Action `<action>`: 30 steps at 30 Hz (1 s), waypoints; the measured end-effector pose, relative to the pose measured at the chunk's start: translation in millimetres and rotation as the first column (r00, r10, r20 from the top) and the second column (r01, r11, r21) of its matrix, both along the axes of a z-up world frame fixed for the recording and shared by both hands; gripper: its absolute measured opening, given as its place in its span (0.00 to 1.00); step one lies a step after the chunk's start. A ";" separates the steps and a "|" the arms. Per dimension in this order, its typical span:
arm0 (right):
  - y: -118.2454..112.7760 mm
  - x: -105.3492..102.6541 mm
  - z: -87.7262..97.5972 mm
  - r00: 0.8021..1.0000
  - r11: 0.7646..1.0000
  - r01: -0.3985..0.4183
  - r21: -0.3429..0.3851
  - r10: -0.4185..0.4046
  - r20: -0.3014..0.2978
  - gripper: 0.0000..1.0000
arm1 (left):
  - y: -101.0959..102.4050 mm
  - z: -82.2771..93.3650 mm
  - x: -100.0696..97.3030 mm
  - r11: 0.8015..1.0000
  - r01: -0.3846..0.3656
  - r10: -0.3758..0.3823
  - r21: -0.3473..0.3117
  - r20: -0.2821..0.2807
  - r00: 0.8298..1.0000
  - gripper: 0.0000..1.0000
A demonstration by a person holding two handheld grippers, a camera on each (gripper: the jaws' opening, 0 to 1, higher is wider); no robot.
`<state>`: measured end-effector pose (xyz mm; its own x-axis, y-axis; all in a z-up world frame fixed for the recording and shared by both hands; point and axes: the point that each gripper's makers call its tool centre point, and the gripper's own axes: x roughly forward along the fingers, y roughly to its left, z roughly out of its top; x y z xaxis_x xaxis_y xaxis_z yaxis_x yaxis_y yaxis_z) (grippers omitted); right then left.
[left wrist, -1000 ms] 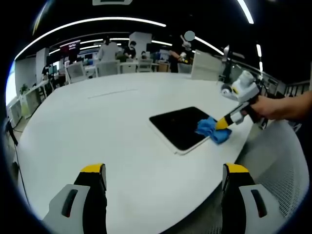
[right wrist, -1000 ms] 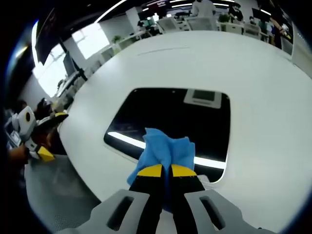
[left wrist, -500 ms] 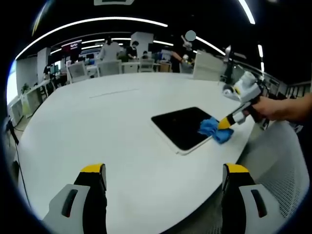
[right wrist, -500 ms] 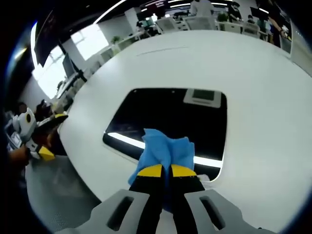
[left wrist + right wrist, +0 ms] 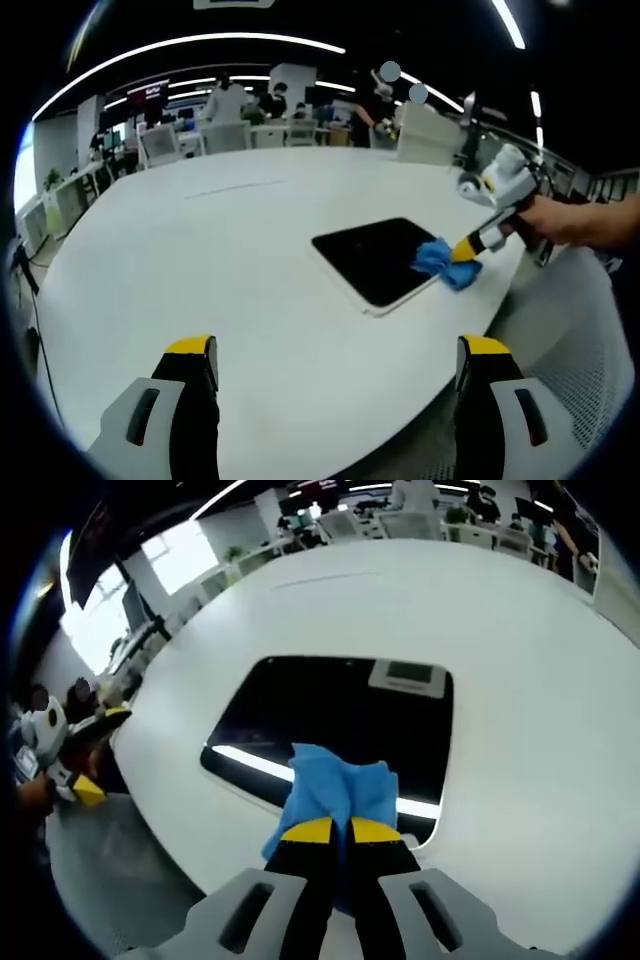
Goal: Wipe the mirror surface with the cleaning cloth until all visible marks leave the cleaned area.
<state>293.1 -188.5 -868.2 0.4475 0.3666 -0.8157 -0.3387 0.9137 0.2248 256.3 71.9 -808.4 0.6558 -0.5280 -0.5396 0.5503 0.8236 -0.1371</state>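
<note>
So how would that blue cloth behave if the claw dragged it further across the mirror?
Probably floppy: the blue cloth bunches in folds ahead of the shut right claw. It likely slides easily, since the mirror looks glossy and reflects ceiling lights. It seems light, so loose edges may fold under.

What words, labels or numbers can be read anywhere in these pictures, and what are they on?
None can be read.
Screen on the far wall in the left gripper view: lit marks with red, too small and blurred to read.
Mirror: reflects a ceiling panel and a light strip, no writing.
Cleaning cloth, shut in the right tool: plain blue, no label.
Table: plain white, no marks.
</note>
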 end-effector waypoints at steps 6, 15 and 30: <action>-3.8 0.5 0.3 1.000 1.000 0.013 0.020 -0.013 -0.009 0.00 | 1.2 -1.1 0.4 1.000 -0.001 0.001 0.004 -0.003 1.000 0.99; -12.6 0.0 -0.3 0.999 0.999 0.030 -0.017 -0.030 -0.011 0.00 | 0.6 -3.2 -0.5 1.000 0.007 -0.006 0.010 -0.012 1.000 0.99; -18.9 0.2 0.1 0.999 0.997 0.041 -0.060 -0.041 -0.007 0.00 | -0.1 -2.1 -1.0 1.000 0.011 -0.011 0.007 -0.011 1.000 0.99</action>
<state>293.4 -207.4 -868.1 0.4546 0.2988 -0.8390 -0.2993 0.9385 0.1721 255.2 71.8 -810.5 0.6442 -0.5308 -0.5507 0.5575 0.8188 -0.1370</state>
